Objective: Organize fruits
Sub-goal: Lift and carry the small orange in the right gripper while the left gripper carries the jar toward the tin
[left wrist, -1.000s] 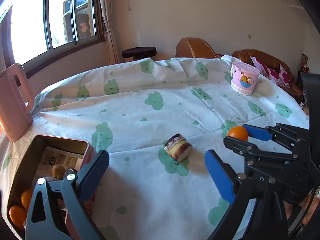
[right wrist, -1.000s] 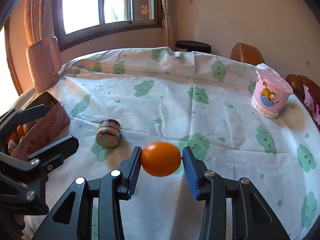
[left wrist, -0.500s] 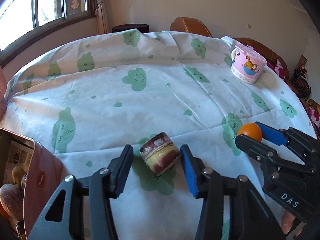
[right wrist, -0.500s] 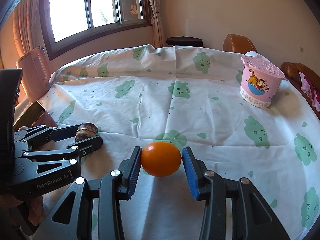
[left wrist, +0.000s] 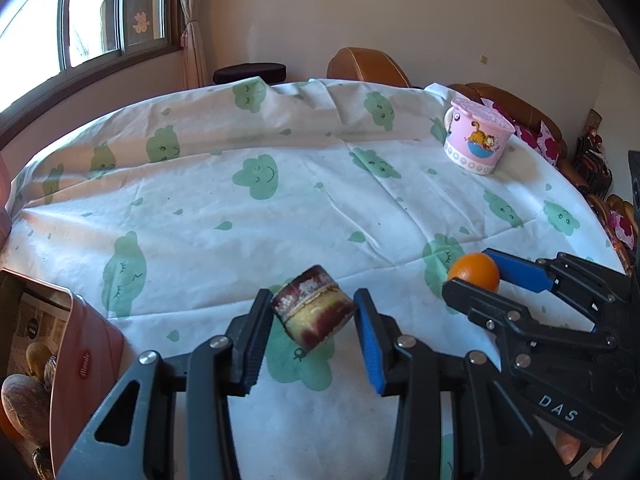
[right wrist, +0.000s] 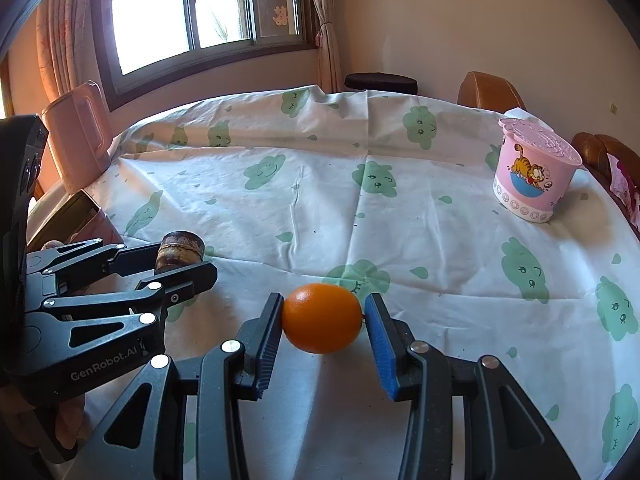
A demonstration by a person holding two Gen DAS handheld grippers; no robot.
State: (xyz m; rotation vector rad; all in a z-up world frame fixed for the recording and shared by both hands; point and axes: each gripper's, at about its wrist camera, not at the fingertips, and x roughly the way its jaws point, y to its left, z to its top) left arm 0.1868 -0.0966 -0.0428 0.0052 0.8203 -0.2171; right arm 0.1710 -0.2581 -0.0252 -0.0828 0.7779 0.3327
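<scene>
My left gripper (left wrist: 314,334) had just closed flank-to-flank on the stubby brown-and-cream fruit (left wrist: 313,312), seemingly light and firm but roll-prone, while my right gripper (right wrist: 322,334) pinched the smooth, slippery orange (right wrist: 322,318) at its widest.

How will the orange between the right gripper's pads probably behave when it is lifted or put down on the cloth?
The orange looks round and smooth, so it would probably roll if released on the tablecloth. The right gripper touches it only at two small side spots, so it may twist or slip. Its skin looks firm, so it should probably take a moderate squeeze.
</scene>
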